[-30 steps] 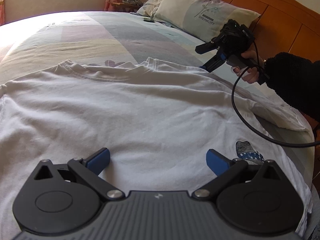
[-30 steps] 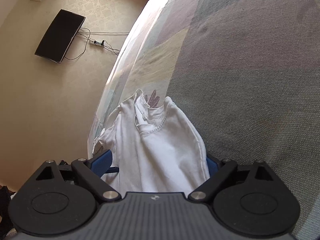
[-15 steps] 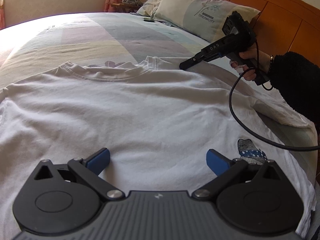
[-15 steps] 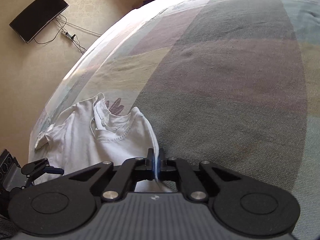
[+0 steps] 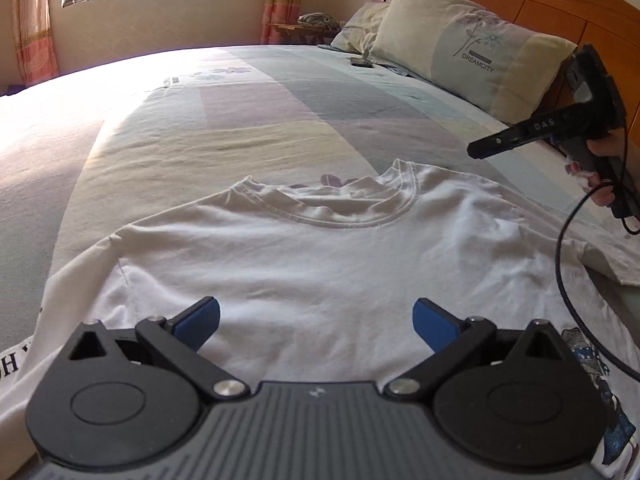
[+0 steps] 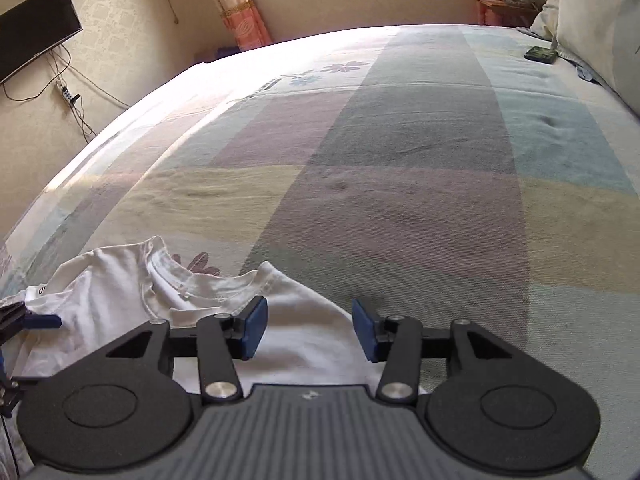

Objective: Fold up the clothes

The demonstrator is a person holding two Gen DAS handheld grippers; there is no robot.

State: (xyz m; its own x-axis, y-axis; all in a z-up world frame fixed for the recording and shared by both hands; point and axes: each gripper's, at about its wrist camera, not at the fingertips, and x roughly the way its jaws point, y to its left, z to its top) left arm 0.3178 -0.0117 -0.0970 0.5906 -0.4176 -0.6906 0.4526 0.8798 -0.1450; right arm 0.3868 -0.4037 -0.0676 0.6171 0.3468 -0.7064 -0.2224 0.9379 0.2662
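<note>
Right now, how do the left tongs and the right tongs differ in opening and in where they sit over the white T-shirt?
The left tongs stand wide open; the right tongs stand narrower, having just been opening. The left tongs sit over the middle of the white T-shirt; the right tongs sit at its shoulder edge beside the collar, partly over the bedspread. Both have blue pads, and neither grips cloth.

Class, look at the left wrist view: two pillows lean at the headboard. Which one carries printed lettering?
The nearer, larger pillow, cream and pale blue, with a flower sketch above the lettering. The smaller pillow behind it shows no lettering.
</note>
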